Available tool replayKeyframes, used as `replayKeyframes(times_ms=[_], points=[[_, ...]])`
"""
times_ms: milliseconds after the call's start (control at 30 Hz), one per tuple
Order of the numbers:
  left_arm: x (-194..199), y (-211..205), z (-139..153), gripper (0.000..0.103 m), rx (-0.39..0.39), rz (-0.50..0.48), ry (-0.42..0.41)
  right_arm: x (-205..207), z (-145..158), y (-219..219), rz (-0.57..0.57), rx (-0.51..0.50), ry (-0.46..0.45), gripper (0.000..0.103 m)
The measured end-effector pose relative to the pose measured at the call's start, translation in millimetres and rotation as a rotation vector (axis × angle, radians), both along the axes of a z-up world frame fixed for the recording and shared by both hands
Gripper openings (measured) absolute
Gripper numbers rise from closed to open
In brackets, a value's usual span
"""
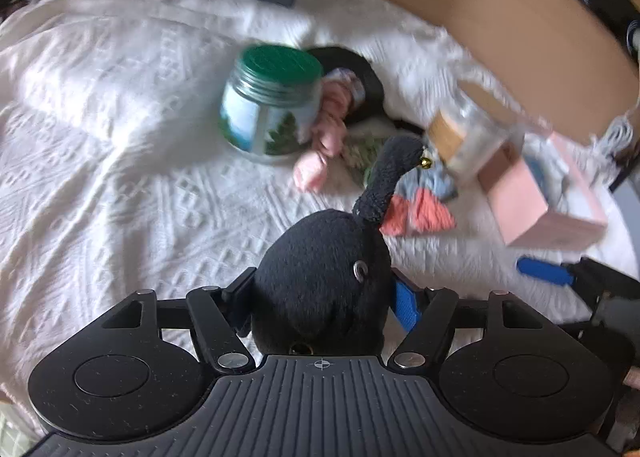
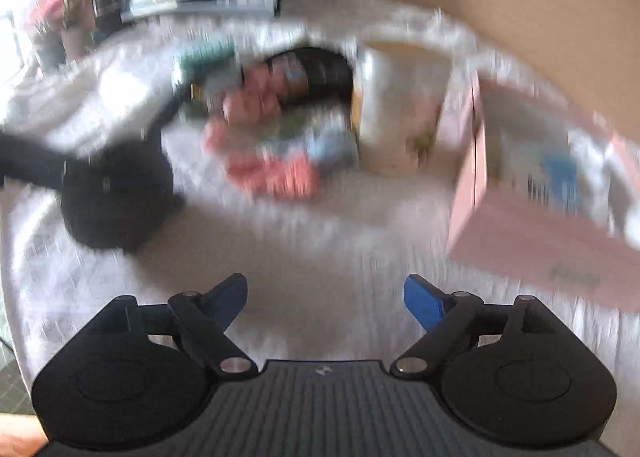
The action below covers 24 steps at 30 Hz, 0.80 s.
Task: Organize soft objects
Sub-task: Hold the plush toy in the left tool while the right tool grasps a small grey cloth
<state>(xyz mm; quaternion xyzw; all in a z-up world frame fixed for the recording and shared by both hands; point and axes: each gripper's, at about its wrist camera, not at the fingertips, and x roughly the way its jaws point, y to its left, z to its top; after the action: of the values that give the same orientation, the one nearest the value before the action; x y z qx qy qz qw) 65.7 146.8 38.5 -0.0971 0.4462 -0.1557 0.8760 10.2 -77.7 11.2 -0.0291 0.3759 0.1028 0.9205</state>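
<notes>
Left tongs (image 1: 324,297) clamped round black plush toy (image 1: 320,293), lifted above white bedspread (image 1: 120,177). Right tongs (image 2: 325,297) spread wide, holding nothing. Looks light and squishy, won't slip much; best gripped on the fat body, not that floppy skinny neck.

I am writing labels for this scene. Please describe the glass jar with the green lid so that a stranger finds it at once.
On the white knitted blanket, look near the middle, left of the pink box. The jar stands beside pink knitted flowers. Only it has a dark green ribbed lid and a tree picture.
</notes>
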Motion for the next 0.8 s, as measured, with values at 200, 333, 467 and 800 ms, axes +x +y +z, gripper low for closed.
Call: replayKeyframes(times_ms=[200, 333, 467, 800], points=[[-6, 36, 12, 0.073, -0.039, 0.094, -0.024, 47, 25, 13, -0.020, 0.083, -0.036, 0.087], [-10, 53, 16, 0.073, -0.070, 0.128, -0.030, 88, 11, 22, -0.090, 0.099, 0.043, 0.065], [-11, 70, 13, 0.073, -0.106, 0.157, -0.021, 107, 4, 14, -0.193, 0.177, 0.086, 0.063], [-1, 82, 5, 0.072, -0.131, 0.160, -0.006, 116, 32, 17, -0.130, 0.247, 0.125, 0.017]])
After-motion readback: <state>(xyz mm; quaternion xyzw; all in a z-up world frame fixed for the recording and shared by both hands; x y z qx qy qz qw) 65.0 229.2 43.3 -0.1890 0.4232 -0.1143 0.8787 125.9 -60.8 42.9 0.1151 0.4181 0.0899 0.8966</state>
